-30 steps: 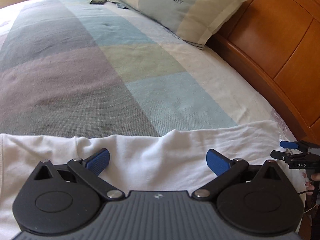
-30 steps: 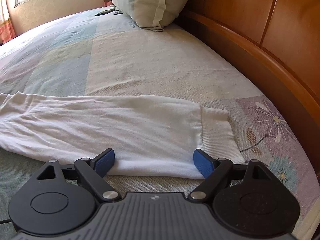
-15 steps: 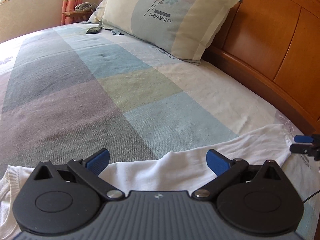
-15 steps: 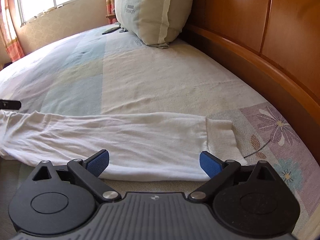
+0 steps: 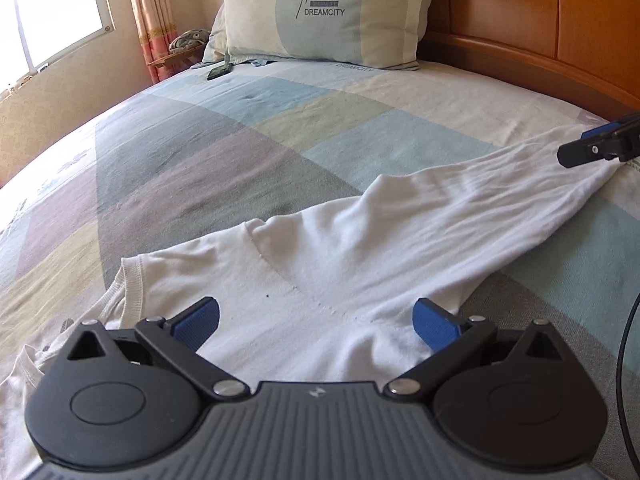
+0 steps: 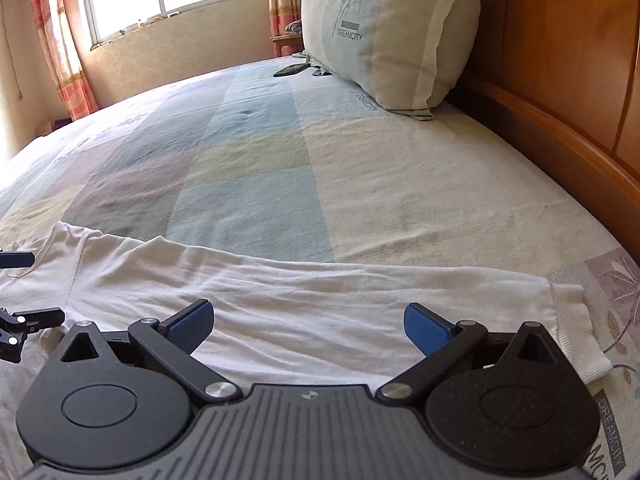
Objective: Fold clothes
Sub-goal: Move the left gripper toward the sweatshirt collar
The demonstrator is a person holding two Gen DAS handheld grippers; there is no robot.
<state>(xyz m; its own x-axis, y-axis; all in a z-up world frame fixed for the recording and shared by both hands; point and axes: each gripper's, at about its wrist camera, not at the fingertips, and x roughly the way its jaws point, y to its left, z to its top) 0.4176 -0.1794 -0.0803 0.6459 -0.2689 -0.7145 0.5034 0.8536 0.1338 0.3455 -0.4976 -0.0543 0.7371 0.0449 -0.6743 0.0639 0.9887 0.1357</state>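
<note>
White shirt [image 5: 328,264] spread flat on bed [image 5: 224,148], sleeve [image 6: 320,300] outstretched for folding; left tongs [image 5: 316,320] and right tongs [image 6: 308,322], lower frame, gape empty, the right's jaws having just been opening.

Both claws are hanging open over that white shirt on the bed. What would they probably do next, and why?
Probably the right gripper should drop and pinch the sleeve near its ribbed cuff, to fold it inward. The sleeve lies stretched out flat from the shirt, and both grippers are open, holding nothing.
</note>
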